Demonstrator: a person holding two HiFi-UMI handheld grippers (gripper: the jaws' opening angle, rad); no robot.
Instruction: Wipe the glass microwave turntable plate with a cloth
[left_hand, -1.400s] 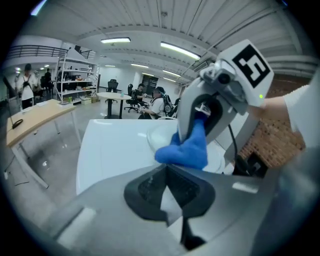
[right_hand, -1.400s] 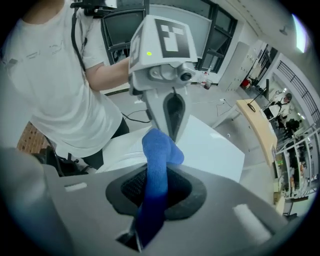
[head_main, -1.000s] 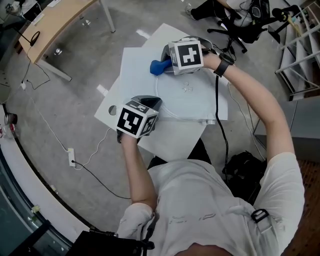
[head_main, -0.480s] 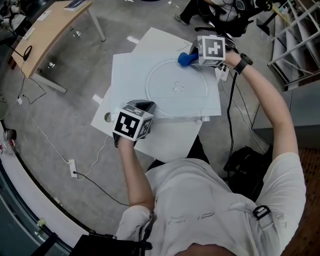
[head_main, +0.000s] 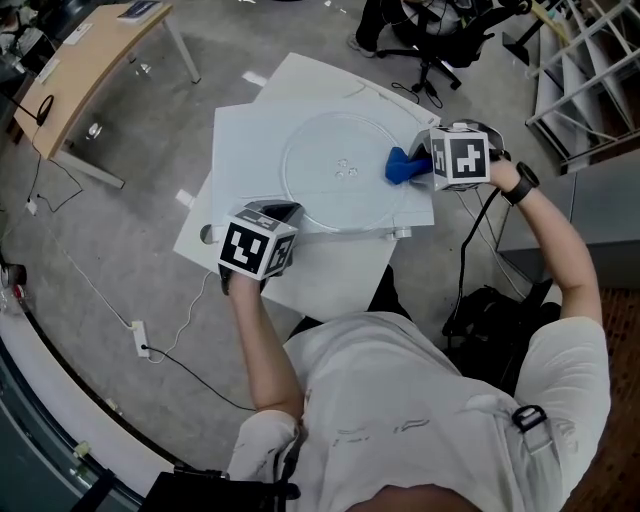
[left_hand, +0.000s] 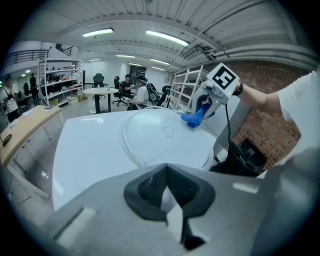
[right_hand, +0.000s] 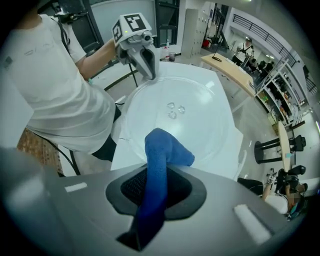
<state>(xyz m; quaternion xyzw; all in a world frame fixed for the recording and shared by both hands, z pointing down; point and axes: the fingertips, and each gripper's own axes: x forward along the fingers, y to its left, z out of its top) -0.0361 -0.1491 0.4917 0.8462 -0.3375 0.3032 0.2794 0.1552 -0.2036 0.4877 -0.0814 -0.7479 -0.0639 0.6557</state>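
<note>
- Right gripper (head_main: 430, 163): jaws clamped on a crumpled blue cloth (head_main: 402, 166), whose tip presses the right edge of the round clear glass turntable plate (head_main: 318, 195).
- Left gripper (head_main: 278, 215): jaws together on a thin pale edge; we judge it the plate's near rim, held steady.
- Plate: flat on the white tabletop (head_main: 245, 150); holds only the cloth tip.
- Change: within a second the cloth has travelled from the far-left rim round to the right; we read wiping as under way.

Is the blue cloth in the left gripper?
No, the right gripper clamps the blue cloth; the left gripper pinches a white sheet.
</note>
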